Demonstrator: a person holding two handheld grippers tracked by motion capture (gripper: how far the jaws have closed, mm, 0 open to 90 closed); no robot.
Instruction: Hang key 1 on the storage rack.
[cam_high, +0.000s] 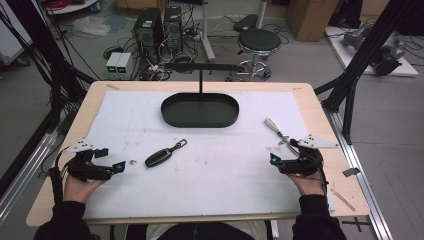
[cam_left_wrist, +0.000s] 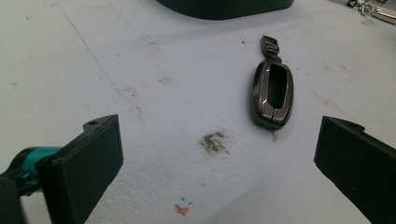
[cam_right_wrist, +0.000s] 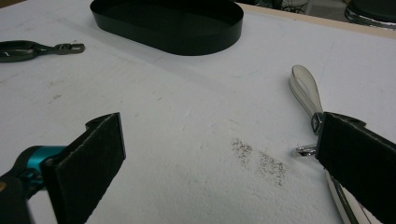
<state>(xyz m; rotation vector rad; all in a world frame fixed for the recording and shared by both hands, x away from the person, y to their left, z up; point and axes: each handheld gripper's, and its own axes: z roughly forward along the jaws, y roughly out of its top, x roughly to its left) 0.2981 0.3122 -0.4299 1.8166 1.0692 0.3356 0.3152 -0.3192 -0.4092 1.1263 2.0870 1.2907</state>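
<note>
A: Risks at this moment? Go fast.

B: Left hand-held gripper (cam_high: 121, 165) sat low on the worktop (cam_high: 210, 150), jaws wide, nothing between them. The key fob (cam_left_wrist: 273, 93) lay ahead of it, nearer its right jaw than centred. In my judgement a straight close would have caught only an edge, and the smooth shell would have skidded or spun on the white sheet.

A: And the right one?

B: Right hand-held gripper (cam_high: 274, 159) also had its jaws wide apart and gripped nothing. One jaw stood just in front of the strap (cam_right_wrist: 306, 91), hiding its metal ring end. A careless move could have knocked the strap aside, I'd guess.

A: Where was the fob against the tray?

B: Nearer the person than the black oval tray (cam_high: 200, 110), toward the tray's left end, apart from it. The strap lay off the tray's right end, also apart.

A: How did the fob look?

B: Dark, glossy, elongated, with a recessed panel on top and a small clip at the end pointing toward the tray. Lying flat. Thin profile, so a low grip was needed; jaws scraping the sheet looked possible.
</note>
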